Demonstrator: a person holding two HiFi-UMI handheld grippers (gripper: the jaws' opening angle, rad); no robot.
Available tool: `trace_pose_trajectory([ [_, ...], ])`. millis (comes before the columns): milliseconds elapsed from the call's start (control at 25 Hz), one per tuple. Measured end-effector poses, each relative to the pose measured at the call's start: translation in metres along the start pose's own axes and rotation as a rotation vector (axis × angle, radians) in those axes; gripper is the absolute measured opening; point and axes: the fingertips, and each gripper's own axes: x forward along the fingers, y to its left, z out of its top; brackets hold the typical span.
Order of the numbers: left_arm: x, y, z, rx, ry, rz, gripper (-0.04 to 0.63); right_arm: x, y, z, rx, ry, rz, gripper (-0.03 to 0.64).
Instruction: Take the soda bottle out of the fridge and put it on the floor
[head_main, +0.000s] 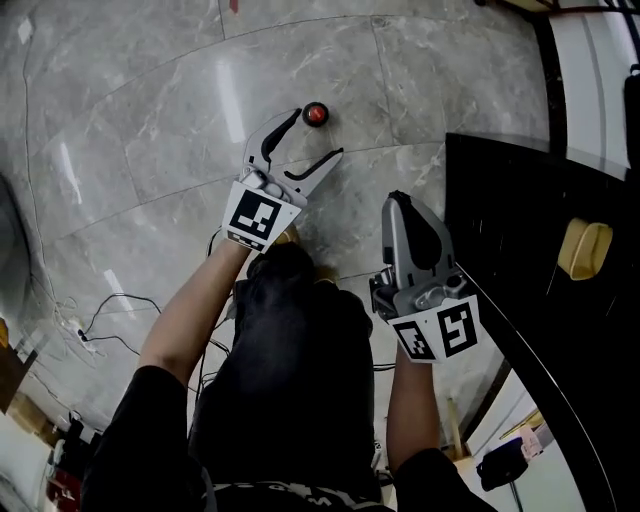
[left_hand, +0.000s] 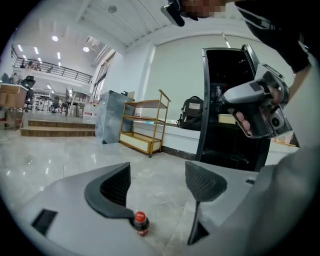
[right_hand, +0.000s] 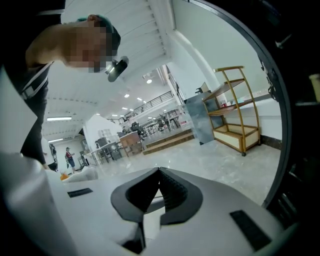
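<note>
The soda bottle (head_main: 316, 114), dark with a red cap, stands upright on the marble floor; in the left gripper view the bottle (left_hand: 140, 223) sits low beside the left jaw. My left gripper (head_main: 318, 137) is open, its jaws spread just short of the bottle with nothing between them. My right gripper (head_main: 400, 203) is shut and empty, held beside the black fridge door (head_main: 530, 250); its jaws meet tip to tip in the right gripper view (right_hand: 160, 172). The open fridge (left_hand: 230, 125) shows dark shelves behind the right gripper (left_hand: 255, 107).
The fridge door edge (head_main: 500, 330) juts out at my right. Cables (head_main: 110, 320) trail on the floor at the left. A yellow wheeled shelf rack (left_hand: 145, 125) and a grey cabinet (left_hand: 110, 117) stand far off by the wall. My legs (head_main: 290, 370) fill the lower middle.
</note>
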Motion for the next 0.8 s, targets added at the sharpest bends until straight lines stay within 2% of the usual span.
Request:
trace_pose_trajectory([
  [280, -0.056, -0.036, 0.127, 0.001, 0.017, -0.01, 0.336, -0.055, 0.043, 0.105, -0.002, 0.02, -0.049, 0.021],
  [480, -0.091, -0.051, 0.215, -0.044, 0.009, 0.009, 0.336, -0.082, 0.069, 0.173, 0.002, 0.018, -0.046, 0.021],
  [800, -0.151, -0.092, 0.367, -0.089, -0.03, -0.012, 0.336, -0.148, 0.118, 0.284, -0.008, 0.024, -0.059, 0.021],
])
